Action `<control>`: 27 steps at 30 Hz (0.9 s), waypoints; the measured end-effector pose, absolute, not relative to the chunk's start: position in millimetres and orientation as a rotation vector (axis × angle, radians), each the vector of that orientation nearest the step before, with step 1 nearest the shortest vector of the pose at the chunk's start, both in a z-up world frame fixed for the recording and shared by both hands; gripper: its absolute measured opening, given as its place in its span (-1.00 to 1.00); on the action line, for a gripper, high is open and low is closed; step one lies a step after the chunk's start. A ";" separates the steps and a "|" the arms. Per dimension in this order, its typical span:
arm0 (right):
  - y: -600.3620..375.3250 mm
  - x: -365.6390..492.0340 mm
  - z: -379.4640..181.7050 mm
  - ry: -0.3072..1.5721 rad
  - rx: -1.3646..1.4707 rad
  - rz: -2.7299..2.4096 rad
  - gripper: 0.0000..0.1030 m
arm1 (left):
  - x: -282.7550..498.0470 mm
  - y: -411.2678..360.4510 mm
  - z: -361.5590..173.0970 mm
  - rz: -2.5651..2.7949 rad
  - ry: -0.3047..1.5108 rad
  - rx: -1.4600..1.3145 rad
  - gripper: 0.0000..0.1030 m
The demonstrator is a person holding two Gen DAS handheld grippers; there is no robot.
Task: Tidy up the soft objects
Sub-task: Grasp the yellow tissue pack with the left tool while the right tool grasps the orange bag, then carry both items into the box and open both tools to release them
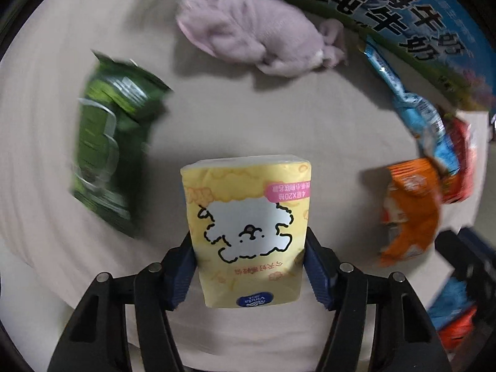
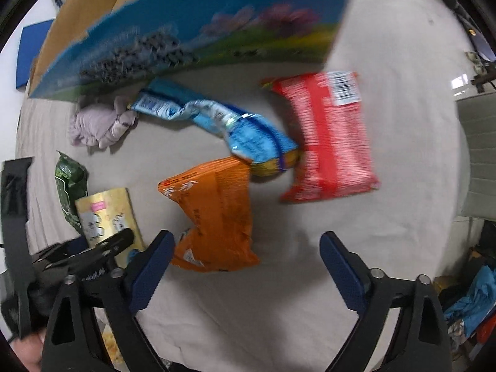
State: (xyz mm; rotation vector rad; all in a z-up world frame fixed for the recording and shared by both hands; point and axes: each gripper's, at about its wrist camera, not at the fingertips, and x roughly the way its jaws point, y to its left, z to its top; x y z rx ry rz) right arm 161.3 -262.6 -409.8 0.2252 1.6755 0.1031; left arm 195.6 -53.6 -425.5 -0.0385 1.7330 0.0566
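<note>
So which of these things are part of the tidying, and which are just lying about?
Part of the job:
yellow tissue pack, held in the left gripper
purple plush
snack bags: green, orange, blue, red
cardboard box

Lying about:
blue cloth

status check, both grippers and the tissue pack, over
Left gripper shut on tissue pack. Right gripper open, empty, near orange bag. Green bag and purple plush lie ahead; box beyond.
</note>
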 end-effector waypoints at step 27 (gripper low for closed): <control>-256.4 139.9 -259.9 1.434 0.400 0.073 -0.45 | 187.5 -70.9 -214.1 -0.127 1.345 0.076 0.16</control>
